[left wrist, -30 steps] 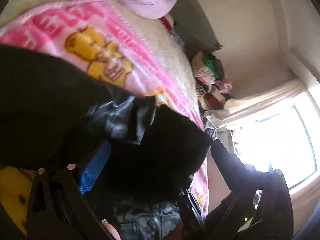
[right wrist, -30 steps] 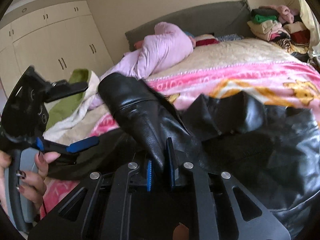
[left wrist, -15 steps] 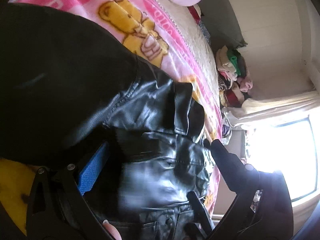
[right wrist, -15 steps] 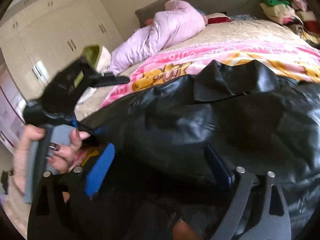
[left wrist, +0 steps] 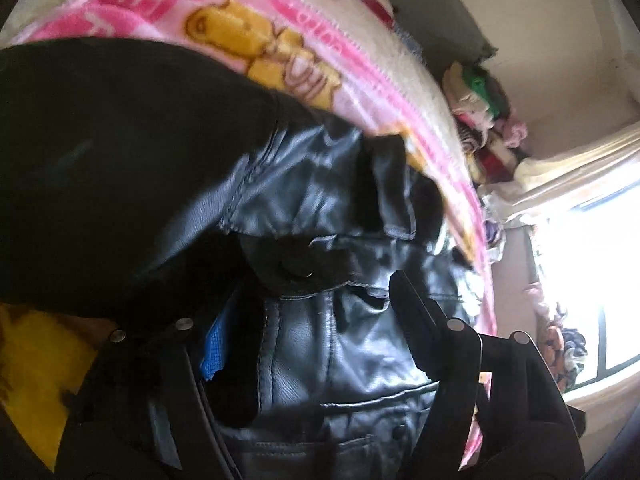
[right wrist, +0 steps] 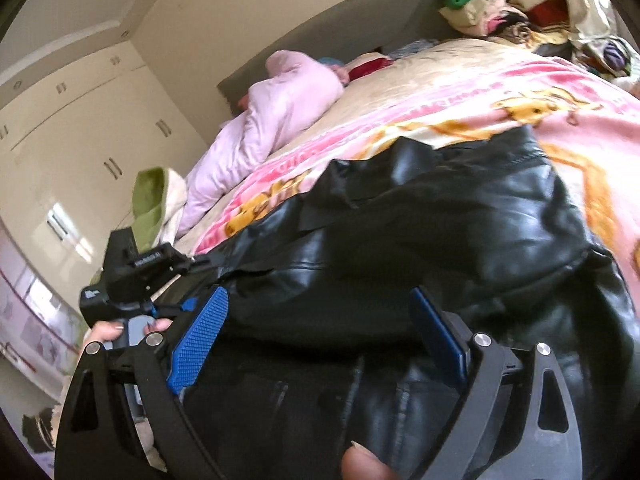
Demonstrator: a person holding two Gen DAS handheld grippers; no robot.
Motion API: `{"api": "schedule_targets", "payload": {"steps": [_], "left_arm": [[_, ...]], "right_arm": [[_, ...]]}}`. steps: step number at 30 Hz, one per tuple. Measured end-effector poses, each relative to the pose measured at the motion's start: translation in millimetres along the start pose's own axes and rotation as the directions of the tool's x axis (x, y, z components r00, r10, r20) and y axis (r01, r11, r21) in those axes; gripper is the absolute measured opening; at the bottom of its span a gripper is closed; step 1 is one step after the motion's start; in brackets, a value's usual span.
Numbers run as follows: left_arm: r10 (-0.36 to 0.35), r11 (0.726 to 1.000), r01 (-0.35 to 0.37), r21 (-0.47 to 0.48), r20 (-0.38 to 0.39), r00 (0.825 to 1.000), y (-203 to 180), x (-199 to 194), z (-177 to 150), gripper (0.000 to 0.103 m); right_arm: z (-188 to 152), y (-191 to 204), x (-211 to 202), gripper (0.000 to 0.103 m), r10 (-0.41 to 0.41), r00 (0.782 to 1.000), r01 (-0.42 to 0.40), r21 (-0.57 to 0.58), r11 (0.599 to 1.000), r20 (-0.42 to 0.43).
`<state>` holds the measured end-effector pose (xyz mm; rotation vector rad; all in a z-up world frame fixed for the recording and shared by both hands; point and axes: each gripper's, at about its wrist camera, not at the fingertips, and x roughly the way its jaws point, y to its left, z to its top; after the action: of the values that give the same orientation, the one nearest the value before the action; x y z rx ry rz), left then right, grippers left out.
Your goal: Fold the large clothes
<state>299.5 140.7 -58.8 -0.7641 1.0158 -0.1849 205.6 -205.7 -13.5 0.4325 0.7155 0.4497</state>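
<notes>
Black leather jacket (right wrist: 460, 216) lying crumpled on pink cartoon blanket (right wrist: 460, 112) covering bed. Left gripper (left wrist: 316, 340) hovering low over jacket front near snap button (left wrist: 294, 268); jaws closing, leather between fingers, pads not visibly pressing yet. Right gripper (right wrist: 320, 332) standing spread wide above jacket, pinching nothing. Hand (right wrist: 120, 330) gripping left tool's handle. Clothes pile (right wrist: 492, 4) sitting by headboard.

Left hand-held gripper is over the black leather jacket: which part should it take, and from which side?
Probably the front edge of the black leather jacket below the snap tab, approached from above. That seamed edge already lies between the left hand-held gripper as its jaws close, and it is thinner than the bunched sleeve.
</notes>
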Motion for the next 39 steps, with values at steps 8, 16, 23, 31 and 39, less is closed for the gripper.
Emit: {"api": "schedule_targets", "payload": {"steps": [8, 16, 23, 31, 39], "left_arm": [[-0.048, 0.983, 0.023, 0.183, 0.131, 0.99, -49.8, -11.2, -5.5, 0.014], [-0.267, 0.913, 0.133, 0.386, 0.32, 0.909, -88.0, -80.2, -20.3, 0.013], [-0.112, 0.949, -0.009, 0.316, 0.362, 0.925, -58.2, -64.9, -4.3, 0.013], [-0.011, 0.969, -0.053, 0.242, 0.257, 0.966, -31.7, -35.5, 0.8, 0.014], [0.071, 0.955, -0.117, 0.274, 0.171, 0.983, -20.6, -12.9, -0.8, 0.018]], "right_arm": [[7.1, -44.3, -25.6, 0.09, -0.141, 0.99, 0.141, 0.033, 0.989, -0.024], [52.9, -63.3, -50.8, 0.066, -0.257, 0.964, 0.258, -0.006, 0.966, 0.068], [83.0, -63.4, 5.8, 0.047, -0.325, 0.945, 0.326, -0.086, 0.941, 0.026], [84.3, -71.7, 72.8, 0.046, -0.375, 0.925, 0.365, -0.122, 0.923, -0.068], [71.7, -130.9, 89.3, 0.047, -0.411, 0.902, 0.411, -0.026, 0.911, -0.136]]}}
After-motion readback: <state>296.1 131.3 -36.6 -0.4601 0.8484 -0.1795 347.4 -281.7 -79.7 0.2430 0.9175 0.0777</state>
